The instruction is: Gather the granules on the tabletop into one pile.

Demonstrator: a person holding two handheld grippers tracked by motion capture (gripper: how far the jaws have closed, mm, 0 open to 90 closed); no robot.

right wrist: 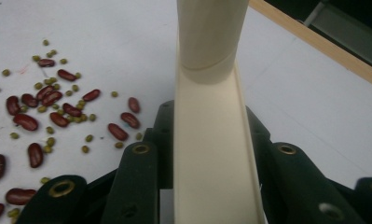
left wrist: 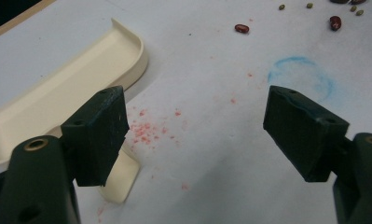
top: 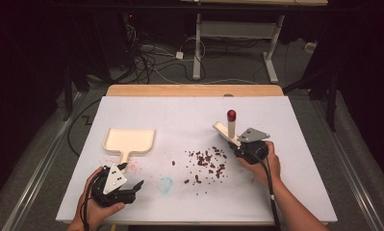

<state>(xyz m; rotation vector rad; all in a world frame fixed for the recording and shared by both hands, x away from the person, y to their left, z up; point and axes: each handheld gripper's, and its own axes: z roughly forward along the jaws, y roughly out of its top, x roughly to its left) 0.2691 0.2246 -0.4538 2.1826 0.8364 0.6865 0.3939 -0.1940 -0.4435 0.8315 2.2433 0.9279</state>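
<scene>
Beans [top: 206, 161] scattered on table | right gripper [top: 247, 150] jaws clamp scraper [top: 226, 132] | left gripper [top: 132, 191] jaws apart

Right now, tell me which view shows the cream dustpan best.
The high view: the whole dustpan, tray and handle, lies on the table. The left gripper view catches a cropped tray corner and the handle tip behind a jaw.

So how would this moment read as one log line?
left gripper: open, near dustpan handle | right gripper: shut on brush | beans: scattered on table
</scene>
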